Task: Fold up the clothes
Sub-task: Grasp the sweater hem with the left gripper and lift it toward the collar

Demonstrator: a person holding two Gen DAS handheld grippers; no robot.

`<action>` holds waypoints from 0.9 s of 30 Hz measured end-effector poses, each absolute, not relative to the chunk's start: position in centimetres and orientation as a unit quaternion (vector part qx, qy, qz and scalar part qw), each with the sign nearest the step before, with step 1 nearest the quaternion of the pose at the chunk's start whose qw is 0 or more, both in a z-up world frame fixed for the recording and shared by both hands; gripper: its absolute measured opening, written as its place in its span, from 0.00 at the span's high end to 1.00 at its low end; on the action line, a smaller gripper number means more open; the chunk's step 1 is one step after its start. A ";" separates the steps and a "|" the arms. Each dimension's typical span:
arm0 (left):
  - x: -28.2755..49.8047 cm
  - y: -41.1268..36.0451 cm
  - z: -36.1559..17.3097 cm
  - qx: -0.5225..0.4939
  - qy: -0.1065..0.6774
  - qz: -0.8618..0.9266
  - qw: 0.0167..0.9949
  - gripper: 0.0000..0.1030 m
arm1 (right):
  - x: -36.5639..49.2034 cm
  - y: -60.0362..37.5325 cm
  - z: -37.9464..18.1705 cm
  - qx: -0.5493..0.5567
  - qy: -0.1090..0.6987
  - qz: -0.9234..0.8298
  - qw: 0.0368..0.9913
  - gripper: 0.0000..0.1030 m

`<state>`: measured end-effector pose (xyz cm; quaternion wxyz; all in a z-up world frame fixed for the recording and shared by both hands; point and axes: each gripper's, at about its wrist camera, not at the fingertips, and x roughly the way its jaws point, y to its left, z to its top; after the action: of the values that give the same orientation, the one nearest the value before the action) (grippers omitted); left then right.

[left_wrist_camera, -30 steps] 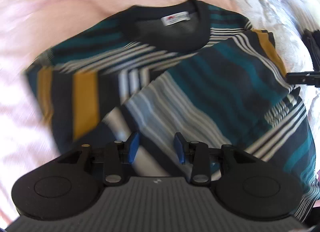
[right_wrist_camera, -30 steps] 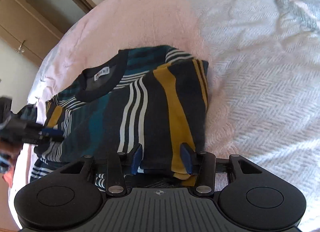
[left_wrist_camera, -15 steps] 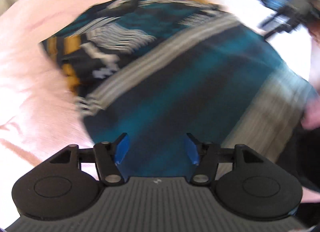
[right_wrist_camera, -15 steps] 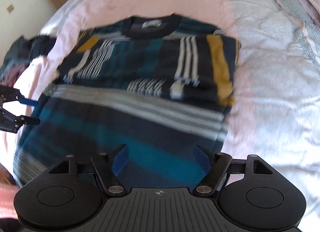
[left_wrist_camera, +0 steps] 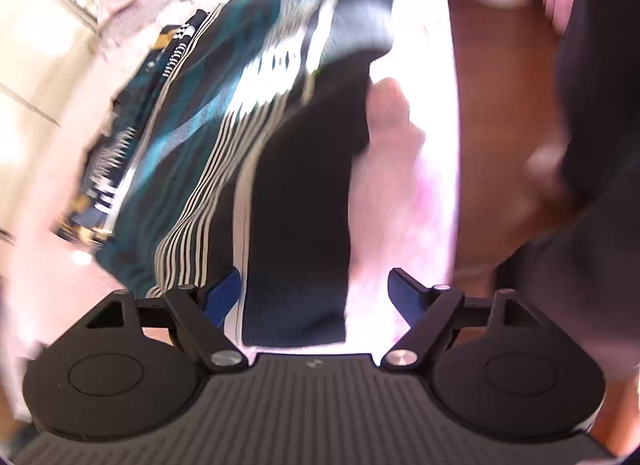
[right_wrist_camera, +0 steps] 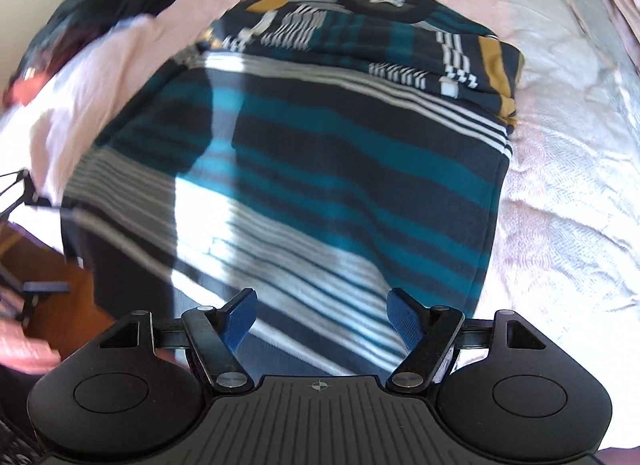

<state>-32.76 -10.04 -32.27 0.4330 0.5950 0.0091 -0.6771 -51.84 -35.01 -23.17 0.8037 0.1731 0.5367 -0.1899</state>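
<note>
A striped sweater (right_wrist_camera: 340,153) in dark navy, teal, white and mustard lies flat on the bed, collar at the far end, sleeves folded in over the chest. My right gripper (right_wrist_camera: 322,315) is open and empty over the hem near the right corner. In the blurred left wrist view the sweater (left_wrist_camera: 248,169) runs away from me with its dark hem band nearest. My left gripper (left_wrist_camera: 316,291) is open and empty over the hem's left corner. The left gripper's tips also show in the right wrist view (right_wrist_camera: 28,201) by the hem's left edge.
The bed has a pink cover (right_wrist_camera: 132,61) on the left and a pale textured blanket (right_wrist_camera: 568,169) on the right. A dark garment (right_wrist_camera: 92,21) lies at the far left. The bed's near edge drops to a wooden floor (left_wrist_camera: 504,113).
Both grippers have opened wider and pulled back from the sweater's upper part to its hem. The left wrist view has swung round toward the bed's edge.
</note>
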 end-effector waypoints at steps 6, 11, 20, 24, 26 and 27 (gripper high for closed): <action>-33.1 -7.2 -36.4 0.665 -0.119 -0.608 0.417 0.24 | -56.0 -34.0 -24.4 0.144 0.543 -0.169 0.810 0.27; -32.7 -7.8 -37.4 0.674 -0.169 -0.581 0.424 0.24 | -59.2 -34.2 -25.4 0.135 0.539 -0.166 0.814 0.27; -33.1 -8.9 -31.7 0.620 -0.145 -0.645 0.422 0.63 | -61.7 -34.6 -25.3 0.143 0.525 -0.176 0.820 0.27; -32.3 -9.4 -29.7 0.608 -0.117 -0.656 0.432 0.87 | -61.4 -34.2 -25.2 0.136 0.521 -0.167 0.826 0.27; -31.9 -9.7 -28.7 0.601 -0.103 -0.661 0.437 0.91 | -61.2 -33.7 -25.1 0.122 0.524 -0.161 0.828 0.27; -31.7 -9.8 -28.2 0.598 -0.095 -0.664 0.439 0.93 | -61.2 -33.4 -25.1 0.111 0.525 -0.155 0.830 0.27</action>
<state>-31.69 -9.80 -28.24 0.4394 0.5979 -0.0955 -0.6635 -61.15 -33.39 -25.12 0.8297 0.1114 0.5247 -0.1546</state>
